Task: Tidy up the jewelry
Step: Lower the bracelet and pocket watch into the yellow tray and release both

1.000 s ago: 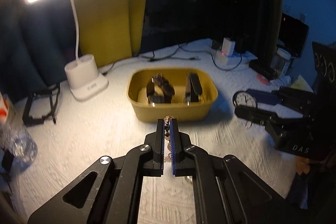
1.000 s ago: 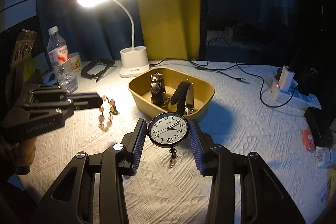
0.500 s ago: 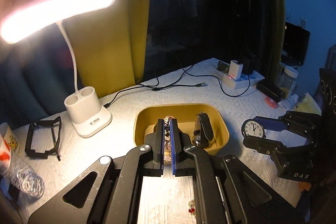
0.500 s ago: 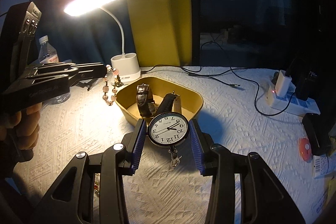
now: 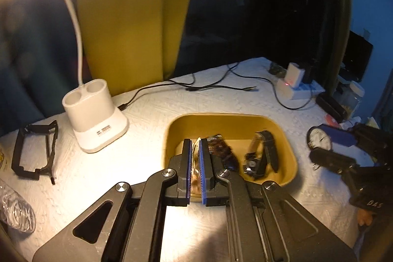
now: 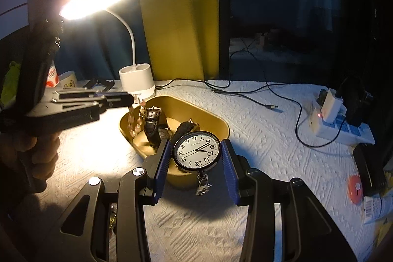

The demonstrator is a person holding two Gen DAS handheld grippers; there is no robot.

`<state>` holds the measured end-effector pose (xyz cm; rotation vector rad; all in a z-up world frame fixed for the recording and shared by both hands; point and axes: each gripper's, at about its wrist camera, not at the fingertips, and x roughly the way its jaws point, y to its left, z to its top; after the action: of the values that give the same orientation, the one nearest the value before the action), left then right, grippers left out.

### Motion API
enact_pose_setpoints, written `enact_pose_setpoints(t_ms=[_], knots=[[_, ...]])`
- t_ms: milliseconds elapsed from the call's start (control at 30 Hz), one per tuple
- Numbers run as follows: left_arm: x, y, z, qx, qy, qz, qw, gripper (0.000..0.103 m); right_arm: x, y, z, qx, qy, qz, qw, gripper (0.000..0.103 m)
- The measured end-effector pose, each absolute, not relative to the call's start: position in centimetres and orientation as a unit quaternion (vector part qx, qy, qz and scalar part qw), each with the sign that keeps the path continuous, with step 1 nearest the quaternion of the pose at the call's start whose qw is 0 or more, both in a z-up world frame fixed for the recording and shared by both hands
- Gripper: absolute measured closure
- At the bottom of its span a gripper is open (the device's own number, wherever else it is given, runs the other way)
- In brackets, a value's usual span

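bead bracelet [image 6: 135, 118]: hangs over yellow tray [image 6: 203, 114], between left gripper [image 5: 195, 151] jaws, which have just been easing apart | pocket watch [image 6: 196, 151]: pinched by right gripper [image 6: 196, 156] at tray's near rim | tray: two strap watches inside | bench [image 6: 258, 119]: lamp [image 6: 137, 82] behind

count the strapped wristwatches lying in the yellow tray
2: a dark leather-strap wristwatch at the oval yellow plastic tray's left, a black-strap wristwatch at its right. More may hide behind the round white-faced pocket watch.
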<state>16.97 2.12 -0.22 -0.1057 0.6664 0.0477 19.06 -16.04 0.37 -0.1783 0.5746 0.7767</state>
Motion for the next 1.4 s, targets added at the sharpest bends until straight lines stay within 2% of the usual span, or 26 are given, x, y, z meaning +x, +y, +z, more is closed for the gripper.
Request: enact_pose_setpoints(t_ms=[67, 100, 133, 467, 600, 1100, 1233, 1400], knots=[[16.8, 2.6, -0.3, -0.061, 0.324, 0.02, 0.944, 0.083, 19.4, -15.7, 0.6, -0.089, 0.273, 0.374, 0.882, 0.062], [16.8, 2.8, -0.3, -0.065, 0.322, 0.019, 0.944, 0.073, 19.5, -15.4, 0.7, -0.091, 0.271, 0.374, 0.882, 0.062], [16.6, 3.0, -0.3, -0.069, 0.32, 0.018, 0.945, 0.069, 19.7, -15.2, 0.7, -0.093, 0.271, 0.375, 0.882, 0.062], [15.8, 5.8, -1.1, -0.086, 0.32, 0.036, 0.943, 0.068, 21.6, -12.3, 1.1, -0.1, 0.257, 0.389, 0.879, 0.062], [15.6, 6.8, -1.6, -0.097, 0.317, 0.041, 0.943, 0.061, 22.6, -11.1, 1.1, -0.095, 0.256, 0.394, 0.877, 0.062], [15.7, 7.9, -2.7, -0.115, 0.319, 0.038, 0.94, 0.061, 25.1, -8.3, -1.1, -0.082, 0.295, 0.391, 0.868, 0.061], [15.6, 7.9, -2.6, -0.116, 0.316, 0.037, 0.941, 0.061, 25.0, -8.2, -1.3, -0.088, 0.298, 0.388, 0.868, 0.052], [15.3, 7.7, -2.1, -0.115, 0.311, 0.037, 0.943, 0.061, 24.3, -8.4, -0.8, -0.095, 0.295, 0.385, 0.869, 0.052]])
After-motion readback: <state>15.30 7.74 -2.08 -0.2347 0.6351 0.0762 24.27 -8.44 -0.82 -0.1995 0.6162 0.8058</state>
